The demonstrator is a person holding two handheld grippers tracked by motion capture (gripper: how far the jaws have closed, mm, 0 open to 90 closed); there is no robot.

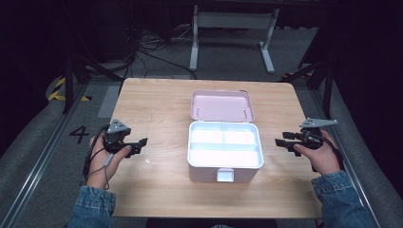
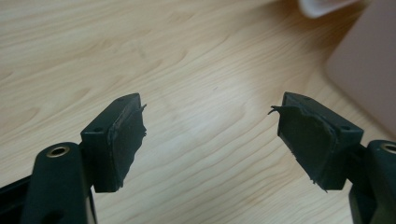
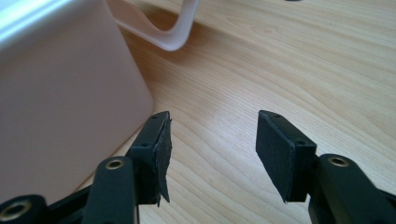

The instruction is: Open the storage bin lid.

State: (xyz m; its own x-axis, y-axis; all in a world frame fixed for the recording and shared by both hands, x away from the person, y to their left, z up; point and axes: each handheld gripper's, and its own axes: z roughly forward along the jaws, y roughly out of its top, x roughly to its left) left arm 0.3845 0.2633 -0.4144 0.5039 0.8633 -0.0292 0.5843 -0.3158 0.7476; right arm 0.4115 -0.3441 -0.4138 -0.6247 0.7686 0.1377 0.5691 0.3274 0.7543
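- The wooden counter carries just one thing, with bare board to either side of it.
- A pink box sits about midway between the left and right edges, a little nearer the front edge. It stands open, its lid laid back flat toward the far edge, its white inside split into compartments, a small latch on its front wall.
- The left gripper hangs over the counter near the left edge, pointing at the box but well apart from it. Its jaws are spread wide with only wood grain between them.
- The right gripper sits near the right edge, just beside the box's side wall without touching it. Its jaws also gape wide and grip nothing.
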